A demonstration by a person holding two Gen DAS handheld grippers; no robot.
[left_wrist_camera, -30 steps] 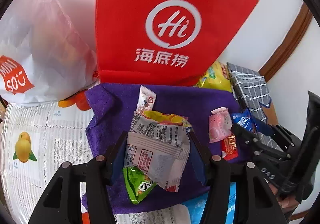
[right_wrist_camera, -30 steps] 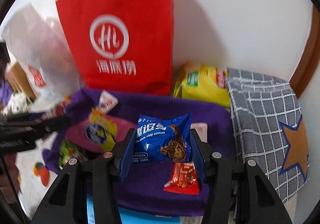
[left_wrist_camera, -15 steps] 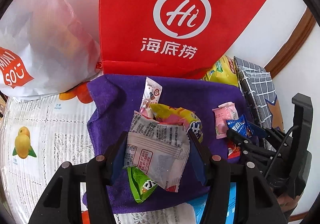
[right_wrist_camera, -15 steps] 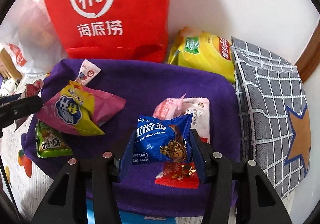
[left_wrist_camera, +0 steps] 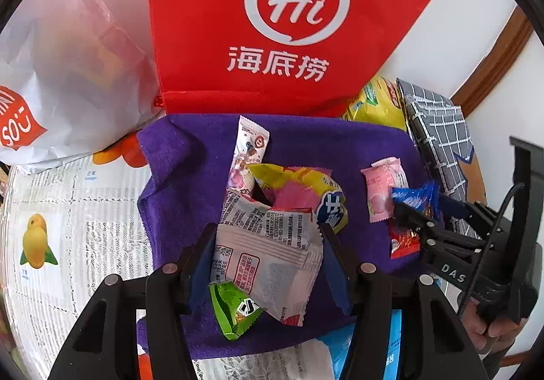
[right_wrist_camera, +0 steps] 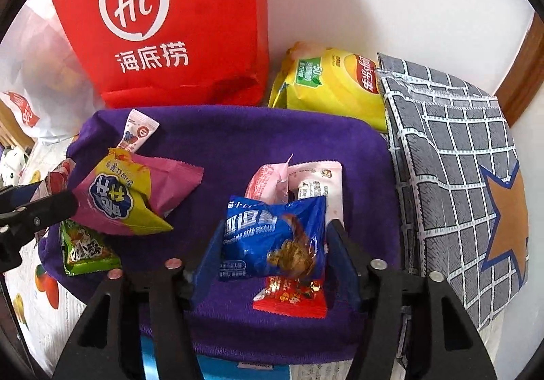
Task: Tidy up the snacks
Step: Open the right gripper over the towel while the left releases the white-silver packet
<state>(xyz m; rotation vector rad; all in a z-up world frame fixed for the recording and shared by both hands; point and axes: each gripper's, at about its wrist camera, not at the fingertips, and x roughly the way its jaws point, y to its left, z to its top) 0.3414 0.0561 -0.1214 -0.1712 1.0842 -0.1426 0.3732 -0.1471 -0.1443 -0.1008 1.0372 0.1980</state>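
cookies (right_wrist_camera: pixel 272 240) in a blue pack sit between the right claw (right_wrist_camera: pixel 272 256) jaws, which just opened, over the purple cloth (right_wrist_camera: pixel 238 142). the left claw (left_wrist_camera: pixel 268 257) is clamped on a white pack (left_wrist_camera: pixel 268 254). both packs look light, crinkly and slippery, so grab the middle softly.

We see the snacks on the purple cloth (right_wrist_camera: pixel 238 142). A white-and-pink packet (left_wrist_camera: pixel 268 254) hangs over its left part, printed back up. A green pack (right_wrist_camera: pixel 85 249) lies at the cloth's left edge, beside a pink-and-yellow bag (right_wrist_camera: pixel 132 193). A blue cookie pack (right_wrist_camera: pixel 272 240) sits near the cloth's front, overlapping a red sachet (right_wrist_camera: pixel 292 295) and pale pink packets (right_wrist_camera: pixel 268 179).
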